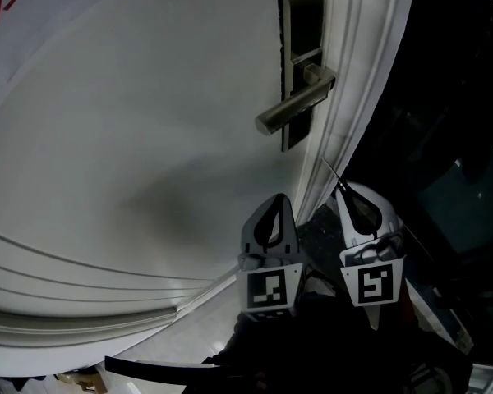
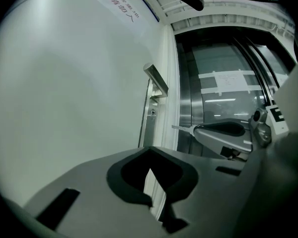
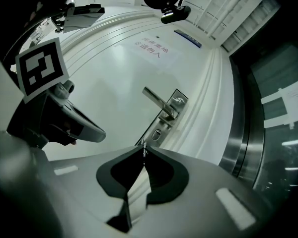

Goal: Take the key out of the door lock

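One key [image 2: 183,128] pinched in my R gripper [image 3: 144,150], clear of lock [image 3: 156,134]; L gripper [image 2: 149,151] clenched, empty.

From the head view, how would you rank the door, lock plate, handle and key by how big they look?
1. Door, fills most of the picture.
2. Lock plate.
3. Handle, shorter than the plate.
4. Key, a thin sliver, though nearest the camera.

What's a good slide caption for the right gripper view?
Right claw shut on the key, clear of the door lock beneath the handle.
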The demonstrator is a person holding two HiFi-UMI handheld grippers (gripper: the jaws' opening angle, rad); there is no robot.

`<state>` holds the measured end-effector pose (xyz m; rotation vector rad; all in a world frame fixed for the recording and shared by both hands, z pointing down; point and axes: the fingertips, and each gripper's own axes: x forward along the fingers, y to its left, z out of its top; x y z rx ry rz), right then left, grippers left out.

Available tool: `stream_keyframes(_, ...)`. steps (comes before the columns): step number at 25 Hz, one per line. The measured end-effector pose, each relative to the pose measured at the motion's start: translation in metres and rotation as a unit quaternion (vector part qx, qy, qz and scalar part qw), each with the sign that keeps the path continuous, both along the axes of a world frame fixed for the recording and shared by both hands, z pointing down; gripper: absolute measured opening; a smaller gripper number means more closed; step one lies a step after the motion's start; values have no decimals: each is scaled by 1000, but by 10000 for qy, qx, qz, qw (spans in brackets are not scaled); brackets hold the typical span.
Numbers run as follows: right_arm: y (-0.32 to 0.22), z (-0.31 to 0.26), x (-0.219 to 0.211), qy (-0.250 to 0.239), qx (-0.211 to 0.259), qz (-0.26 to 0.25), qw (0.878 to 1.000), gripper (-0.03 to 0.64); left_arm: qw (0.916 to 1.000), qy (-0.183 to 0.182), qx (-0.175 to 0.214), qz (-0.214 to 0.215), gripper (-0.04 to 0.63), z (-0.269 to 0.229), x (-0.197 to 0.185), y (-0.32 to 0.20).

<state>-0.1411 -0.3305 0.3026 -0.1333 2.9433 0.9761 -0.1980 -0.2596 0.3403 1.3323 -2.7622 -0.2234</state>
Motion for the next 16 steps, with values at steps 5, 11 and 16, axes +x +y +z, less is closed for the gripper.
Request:
stream_keyframes(5,1,1,-1,7,53,20,10000,12,10000,33,1,61,-1,0,0,-4)
stream_keyframes(11,3,-3,-3,-4,63,-16,10000,12,10000,-4,-13,39,0,-1,-1,-2)
stream_keyframes(16,7,-5,-5,-37,58,-63,10000,12,10000,-18,29,13,0,-5,-4,1)
